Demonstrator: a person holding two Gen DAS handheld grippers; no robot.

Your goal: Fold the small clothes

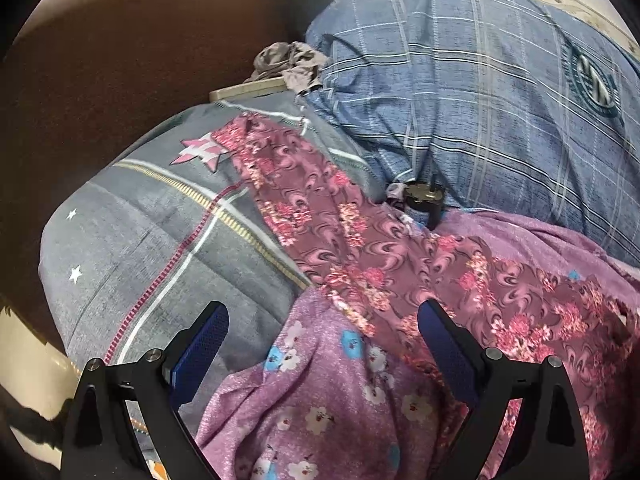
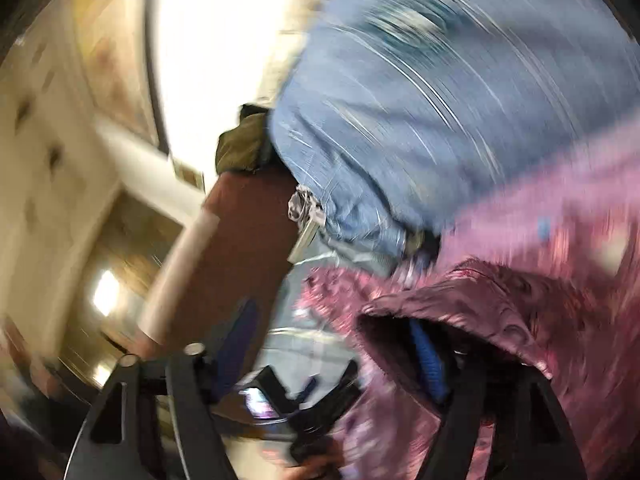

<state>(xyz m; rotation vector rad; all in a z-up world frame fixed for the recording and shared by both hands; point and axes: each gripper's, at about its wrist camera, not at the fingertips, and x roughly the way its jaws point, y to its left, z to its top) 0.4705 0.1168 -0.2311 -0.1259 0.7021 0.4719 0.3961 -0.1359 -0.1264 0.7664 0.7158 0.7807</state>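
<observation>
Left hand-held gripper (image 1: 322, 340) hovers wide open, empty, above the maroon floral garment (image 1: 360, 248); right hand-held gripper (image 2: 332, 344) looks open, cloth draped over one finger. Pinch the hem, not the lilac flowered sheet (image 1: 320, 400).

Left tool (image 1: 322, 320): black frames, silver screws, textured blue pads (image 1: 202, 350)

Two patterned garments are counted on the bed: one maroon floral garment (image 1: 344, 232) and one lilac flowered garment (image 1: 344, 384), the first lying across the second. Two bedding pieces are counted, one grey star-printed quilt (image 1: 160, 240) and one blue checked pillow (image 1: 480, 100), with one small crumpled grey cloth (image 1: 288, 64) beside the pillow and one black round object (image 1: 422, 198) at its foot. Two grippers are seen, the left gripper (image 1: 322, 312) and the right gripper (image 2: 332, 320).
</observation>
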